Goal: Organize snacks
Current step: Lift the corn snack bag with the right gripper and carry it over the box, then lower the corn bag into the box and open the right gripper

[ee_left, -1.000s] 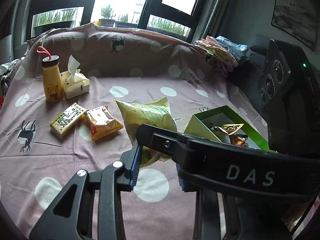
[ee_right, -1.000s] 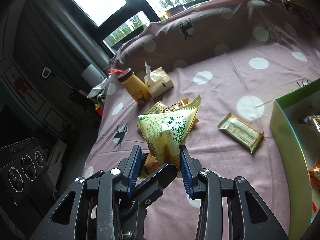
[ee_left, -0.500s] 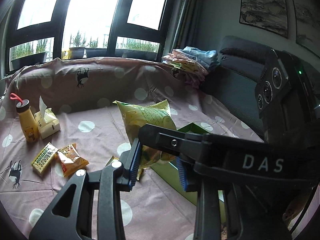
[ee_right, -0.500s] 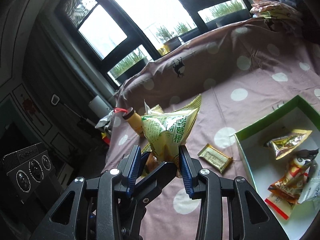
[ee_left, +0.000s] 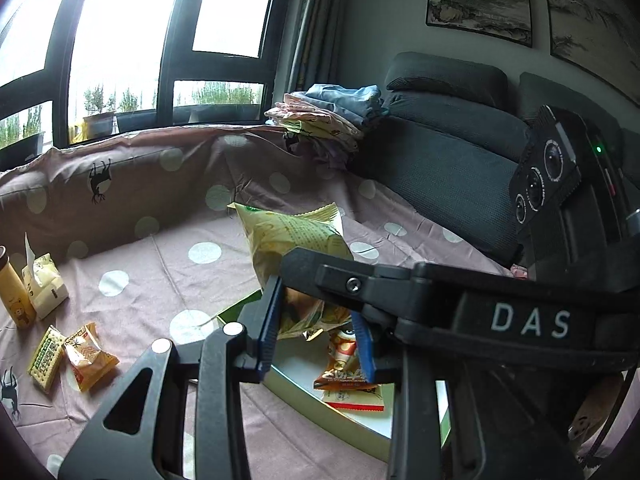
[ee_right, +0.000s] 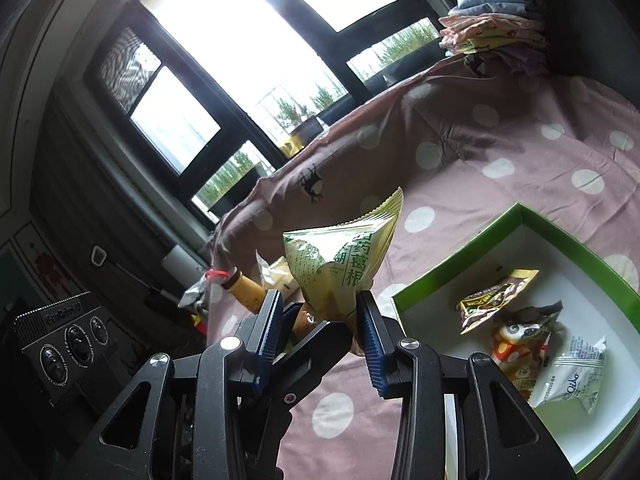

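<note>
Both grippers hold one yellow-green snack bag (ee_left: 292,240) in the air by its lower end; it also shows in the right wrist view (ee_right: 340,264). My left gripper (ee_left: 316,336) and my right gripper (ee_right: 320,340) are shut on it, crossed at the same spot. The bag hangs above the near edge of a green box with a white inside (ee_right: 568,248), which holds several snack packets (ee_right: 520,336). The box shows below the bag in the left wrist view (ee_left: 304,396). On the spotted cloth lie a green cracker pack (ee_left: 46,358) and an orange packet (ee_left: 90,356).
A yellow bottle (ee_left: 12,292) and a tissue pack (ee_left: 42,286) stand at the left on the pink spotted cloth (ee_left: 160,264). Folded clothes (ee_left: 328,116) lie on a dark sofa (ee_left: 452,160) at the right. Windows are behind.
Both grippers have carried the yellow-green bag up and to the right, from over the loose snacks to over the green box. The grip on the bag is unchanged.
</note>
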### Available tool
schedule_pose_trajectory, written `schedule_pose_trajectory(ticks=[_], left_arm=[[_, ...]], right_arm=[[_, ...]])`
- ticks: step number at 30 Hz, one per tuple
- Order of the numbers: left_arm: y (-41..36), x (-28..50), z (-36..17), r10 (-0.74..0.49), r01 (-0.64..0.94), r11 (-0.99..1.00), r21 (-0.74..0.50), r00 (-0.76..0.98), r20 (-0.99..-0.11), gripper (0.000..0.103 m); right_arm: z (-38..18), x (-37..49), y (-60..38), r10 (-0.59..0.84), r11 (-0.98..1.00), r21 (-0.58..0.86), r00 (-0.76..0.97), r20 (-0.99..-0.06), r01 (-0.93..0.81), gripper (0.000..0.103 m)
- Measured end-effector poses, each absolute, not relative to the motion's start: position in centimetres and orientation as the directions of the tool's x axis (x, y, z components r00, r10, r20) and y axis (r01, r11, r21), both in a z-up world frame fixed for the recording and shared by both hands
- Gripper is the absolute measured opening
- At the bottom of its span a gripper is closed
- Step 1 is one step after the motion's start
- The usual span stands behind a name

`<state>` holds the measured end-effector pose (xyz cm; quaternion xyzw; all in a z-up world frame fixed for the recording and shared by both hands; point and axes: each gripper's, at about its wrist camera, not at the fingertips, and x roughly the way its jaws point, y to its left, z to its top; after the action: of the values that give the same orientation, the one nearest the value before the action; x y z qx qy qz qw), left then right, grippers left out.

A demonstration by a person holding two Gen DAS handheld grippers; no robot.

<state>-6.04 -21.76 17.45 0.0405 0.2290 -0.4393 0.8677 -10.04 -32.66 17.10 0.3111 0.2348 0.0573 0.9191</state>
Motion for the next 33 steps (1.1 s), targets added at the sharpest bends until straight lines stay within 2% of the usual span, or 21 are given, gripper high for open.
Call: schedule_pose_trajectory(ticks=[20, 33], left_arm=[[-27.8, -4.7, 14.7, -0.796, 0.837, 0.497, -0.230, 0.335, -0.503, 0.031], [-29.2, -2.6, 11.4, -0.804, 0.787, 0.469, -0.401, 0.192, -0.563, 0.031]], right_arm=[[15.0, -11.4, -37.9, 0.102, 0.780, 0.575, 0.857, -0.506, 0.247, 0.042], [13.2, -10.5, -39.3, 0.035, 0.764, 0.522, 0.784, -0.620, 0.379, 0.042]])
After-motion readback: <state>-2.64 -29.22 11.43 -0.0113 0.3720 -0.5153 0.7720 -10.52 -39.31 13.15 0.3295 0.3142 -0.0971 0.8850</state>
